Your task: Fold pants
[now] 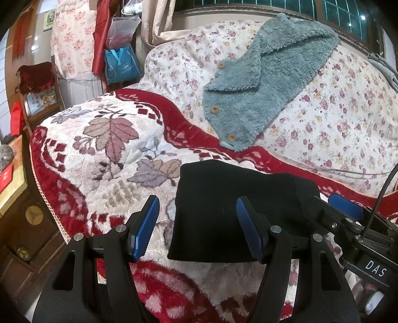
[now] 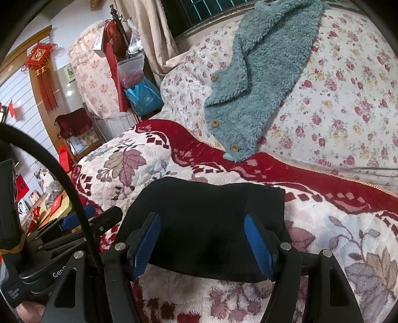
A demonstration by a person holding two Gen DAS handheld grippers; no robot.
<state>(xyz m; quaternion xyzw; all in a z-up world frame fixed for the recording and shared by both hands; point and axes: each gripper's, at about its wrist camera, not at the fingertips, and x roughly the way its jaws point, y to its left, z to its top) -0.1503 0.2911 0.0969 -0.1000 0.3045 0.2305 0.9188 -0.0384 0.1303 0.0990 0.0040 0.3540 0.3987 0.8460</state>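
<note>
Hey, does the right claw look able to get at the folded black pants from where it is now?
Probably yes. The right claw is open right at the near edge of the black pants, and nothing lies between them. The left claw sits open at the pants' other side, apart from it.

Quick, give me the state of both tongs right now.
Left tongs: open, holding nothing, above the left side of the folded black pants.
Right tongs: open, holding nothing, over the pants.

A bed (image 1: 348, 119) under floral covers sits below a dark barred window (image 1: 323, 10), beige curtain (image 2: 149, 37) beside it.
</note>
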